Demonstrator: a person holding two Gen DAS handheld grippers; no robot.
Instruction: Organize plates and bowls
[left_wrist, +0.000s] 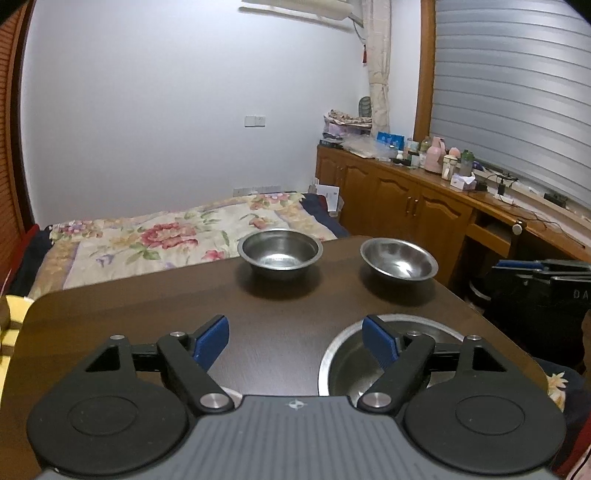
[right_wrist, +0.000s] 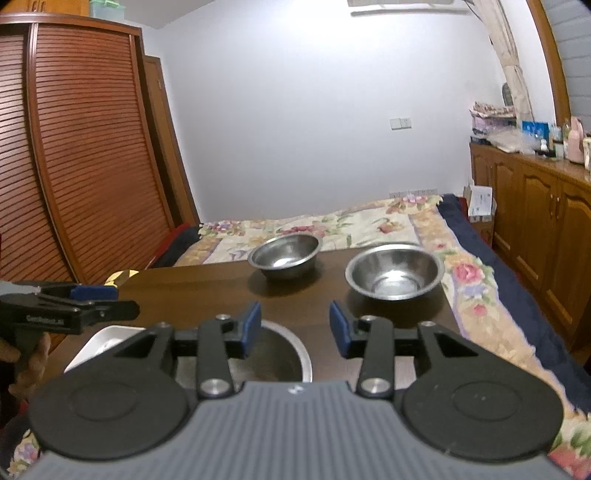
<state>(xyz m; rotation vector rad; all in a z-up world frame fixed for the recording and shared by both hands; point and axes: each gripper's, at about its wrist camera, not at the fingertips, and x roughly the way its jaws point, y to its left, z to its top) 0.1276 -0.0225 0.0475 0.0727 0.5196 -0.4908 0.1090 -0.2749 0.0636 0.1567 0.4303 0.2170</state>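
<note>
Two steel bowls stand at the far edge of the dark wooden table (left_wrist: 147, 314): a far left bowl (left_wrist: 279, 252) (right_wrist: 284, 254) and a far right bowl (left_wrist: 399, 258) (right_wrist: 393, 272). A larger steel bowl (left_wrist: 343, 362) (right_wrist: 288, 354) sits near me. A white plate (right_wrist: 99, 341) lies left of it. My left gripper (left_wrist: 295, 341) is open and empty above the table, its right finger over the near bowl's rim; it also shows in the right wrist view (right_wrist: 92, 295). My right gripper (right_wrist: 294, 328) is open and empty over the near bowl's right rim.
A bed with a floral quilt (left_wrist: 155, 240) lies beyond the table. Wooden cabinets with clutter on top (left_wrist: 424, 192) run along the right wall. A slatted wooden wardrobe (right_wrist: 74, 166) stands on the left. A dark object (left_wrist: 546, 291) sits right of the table.
</note>
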